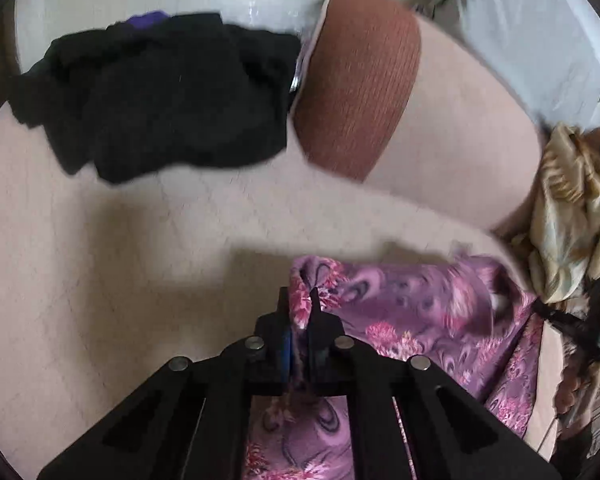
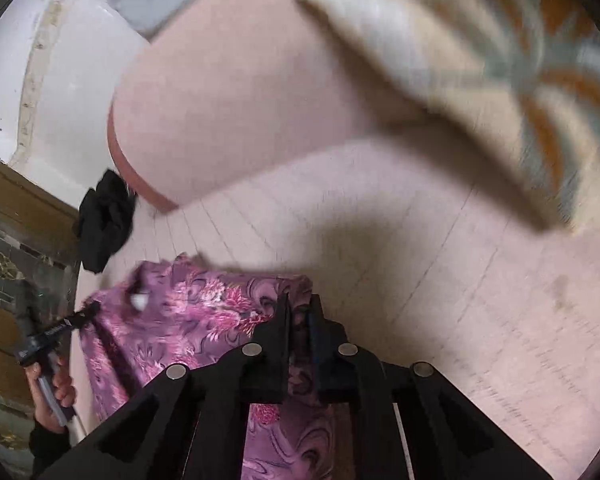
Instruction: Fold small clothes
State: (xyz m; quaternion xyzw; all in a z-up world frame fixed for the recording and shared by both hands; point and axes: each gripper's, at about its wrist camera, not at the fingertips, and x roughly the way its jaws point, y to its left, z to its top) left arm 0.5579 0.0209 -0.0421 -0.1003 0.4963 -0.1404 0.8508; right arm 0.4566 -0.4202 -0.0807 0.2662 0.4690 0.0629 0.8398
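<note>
Left tool point(image 1: 300, 312) and right tool point(image 2: 298, 312) clamping purple floral garment point(image 1: 412, 312), stretched between them

A pale pink bed sheet point(image 1: 120, 240) with faint stitched lines covers the bed. On it lie a crumpled black garment point(image 1: 168, 100), a brown-ended bolster pillow point(image 1: 360, 80), and a purple floral garment point(image 1: 412, 312).
</note>
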